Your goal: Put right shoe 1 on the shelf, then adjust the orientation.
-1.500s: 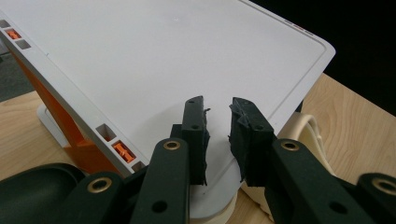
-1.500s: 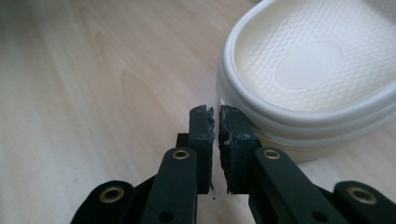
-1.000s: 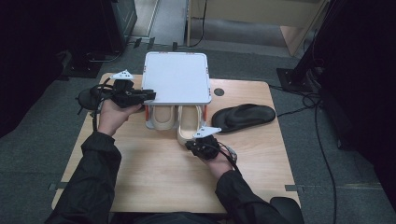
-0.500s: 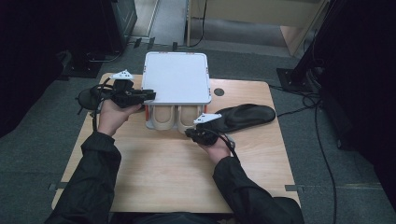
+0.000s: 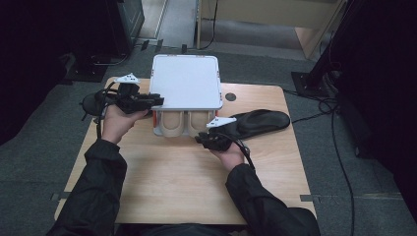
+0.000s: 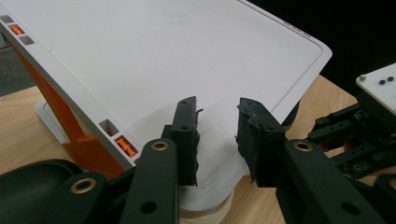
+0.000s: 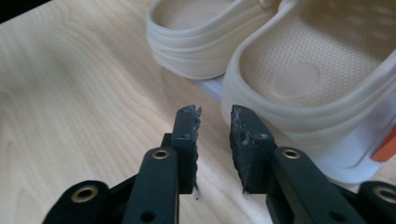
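From above, my left gripper point(image 5: 156, 101) sat at the smooth white lid point(image 5: 186, 81); cream clogs point(image 5: 186, 124) lay beneath. Left gripper view: jaws just parted, empty. Right gripper view: my right gripper point(image 7: 215, 122), likewise released, faced ribbed rubbery heels.

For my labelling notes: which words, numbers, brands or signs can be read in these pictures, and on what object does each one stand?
None can be read: the white lid is blank, and the beige shoes and the dark insole bear no legible print.
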`<state>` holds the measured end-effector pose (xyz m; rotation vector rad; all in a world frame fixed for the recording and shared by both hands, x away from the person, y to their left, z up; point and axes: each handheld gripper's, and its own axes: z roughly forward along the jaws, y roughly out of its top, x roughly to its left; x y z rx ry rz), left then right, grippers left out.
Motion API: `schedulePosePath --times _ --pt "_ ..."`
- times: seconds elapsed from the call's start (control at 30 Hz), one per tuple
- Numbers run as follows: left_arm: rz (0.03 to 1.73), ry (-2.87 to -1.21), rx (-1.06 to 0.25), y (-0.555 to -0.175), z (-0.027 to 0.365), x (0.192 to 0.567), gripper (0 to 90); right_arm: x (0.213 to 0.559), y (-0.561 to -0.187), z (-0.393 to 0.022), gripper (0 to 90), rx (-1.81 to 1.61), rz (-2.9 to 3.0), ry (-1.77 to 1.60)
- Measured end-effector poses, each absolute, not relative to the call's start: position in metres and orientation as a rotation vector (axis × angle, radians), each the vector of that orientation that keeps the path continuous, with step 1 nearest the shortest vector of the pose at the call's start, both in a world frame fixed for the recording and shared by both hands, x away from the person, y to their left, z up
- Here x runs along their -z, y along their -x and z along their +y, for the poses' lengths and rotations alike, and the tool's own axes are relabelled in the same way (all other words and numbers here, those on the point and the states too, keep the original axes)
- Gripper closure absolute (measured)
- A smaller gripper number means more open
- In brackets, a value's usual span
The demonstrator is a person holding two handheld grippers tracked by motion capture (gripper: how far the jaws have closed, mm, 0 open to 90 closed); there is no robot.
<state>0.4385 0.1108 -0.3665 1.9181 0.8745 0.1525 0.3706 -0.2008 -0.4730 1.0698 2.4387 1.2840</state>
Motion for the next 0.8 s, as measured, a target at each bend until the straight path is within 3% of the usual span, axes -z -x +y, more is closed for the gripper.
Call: schedulePosePath --times 0.3,0.8 --pt "0.907 -1.892 -0.182 -0.429 0.126 0.355 58.2 0.473 -0.345 -0.214 63.0 -1.325 2.458 -1.024" --pt "1.012 -1.861 -0.230 -0.428 0.164 0.362 62.0 0.480 -0.339 -0.227 61.9 -1.347 2.428 -0.994"
